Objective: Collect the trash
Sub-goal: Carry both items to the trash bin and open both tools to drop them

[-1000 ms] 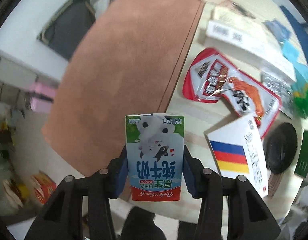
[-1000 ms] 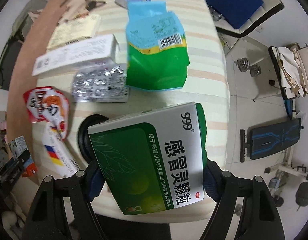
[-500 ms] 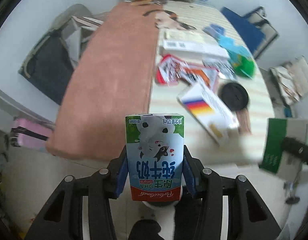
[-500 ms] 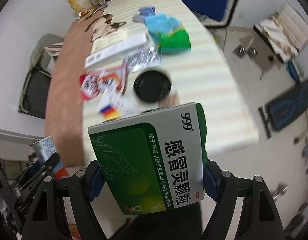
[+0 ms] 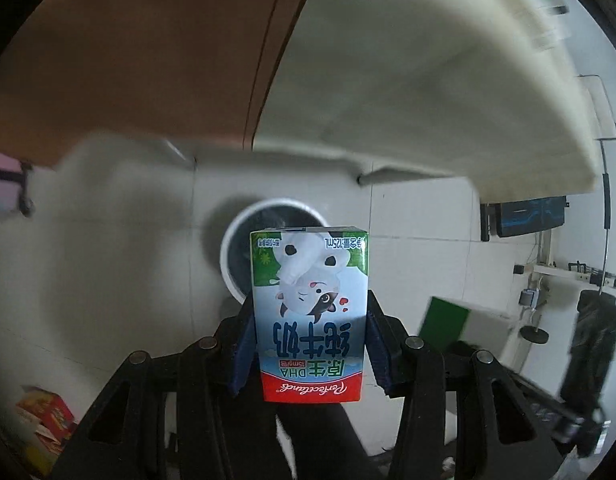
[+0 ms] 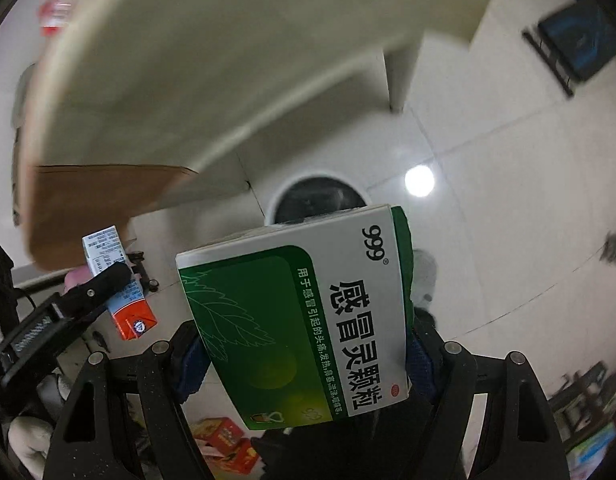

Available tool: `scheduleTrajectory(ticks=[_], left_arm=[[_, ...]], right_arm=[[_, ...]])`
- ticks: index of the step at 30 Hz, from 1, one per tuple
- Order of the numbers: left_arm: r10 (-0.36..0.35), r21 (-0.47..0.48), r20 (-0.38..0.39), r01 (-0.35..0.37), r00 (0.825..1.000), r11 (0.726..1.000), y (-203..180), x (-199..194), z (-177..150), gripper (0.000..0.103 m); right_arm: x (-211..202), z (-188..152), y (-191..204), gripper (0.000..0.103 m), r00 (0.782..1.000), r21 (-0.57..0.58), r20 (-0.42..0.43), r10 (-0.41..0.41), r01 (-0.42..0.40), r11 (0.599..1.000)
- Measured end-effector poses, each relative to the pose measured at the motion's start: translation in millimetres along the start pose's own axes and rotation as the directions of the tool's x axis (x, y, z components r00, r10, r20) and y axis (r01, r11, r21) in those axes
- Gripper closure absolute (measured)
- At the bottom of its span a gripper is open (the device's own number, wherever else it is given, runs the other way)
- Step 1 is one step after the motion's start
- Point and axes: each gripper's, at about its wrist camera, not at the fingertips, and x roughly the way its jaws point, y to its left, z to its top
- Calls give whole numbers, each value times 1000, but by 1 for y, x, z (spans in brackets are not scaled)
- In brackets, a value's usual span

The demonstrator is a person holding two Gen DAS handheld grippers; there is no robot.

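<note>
Cardboard fills the left wrist view: the left gripper [image 5: 310, 344] is clamped on a small milk carton [image 5: 310, 312], held above a white-rimmed bin [image 5: 231, 240] on the floor beside the table [image 5: 428, 80]. From the right wrist, the right gripper [image 6: 303, 344] pinches a green medicine box [image 6: 303, 320] over that bin [image 6: 320, 194]; blur makes exact alignment uncertain. Both items look ready to drop; next, centre each over the opening and let the jaws part.
</note>
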Motion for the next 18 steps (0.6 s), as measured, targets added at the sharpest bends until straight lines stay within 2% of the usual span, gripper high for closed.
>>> scheduleTrajectory(ticks=[5, 7, 8, 9, 10, 11, 12, 15, 18], left_arm=[[-58, -58, -73, 54, 996, 997, 31, 102, 12, 54], [-51, -65, -81, 46, 995, 997, 40, 132, 15, 33], [-48, -68, -77, 43, 996, 997, 44, 144, 14, 13], [-38, -70, -73, 33, 997, 997, 48, 154, 13, 2], [-16, -67, -66, 11, 998, 998, 52, 166, 12, 2], [0, -62, -60, -3, 998, 998, 55, 171, 11, 2], [23, -52, -48, -26, 999, 998, 57, 176, 9, 2], [114, -18, 2, -114, 993, 993, 62, 185, 2, 2], [225, 11, 40, -226, 974, 974, 61, 186, -9, 2]], right_arm=[[126, 13, -39, 20, 999, 38, -40, 26, -24, 999], [164, 21, -48, 19, 998, 35, -55, 38, -36, 999], [181, 24, -51, 18, 998, 31, -58, 32, -30, 999], [200, 26, -54, 17, 998, 24, -58, 29, -28, 999], [222, 28, -58, 14, 997, 5, -68, 23, -23, 1000], [231, 30, -59, 4, 997, -7, -74, 16, -17, 1000], [243, 30, -60, 0, 997, -28, -74, -9, 7, 1000], [262, 29, -59, 0, 994, -101, -54, -94, 88, 991], [264, 27, -56, 0, 979, -157, -26, -201, 195, 968]])
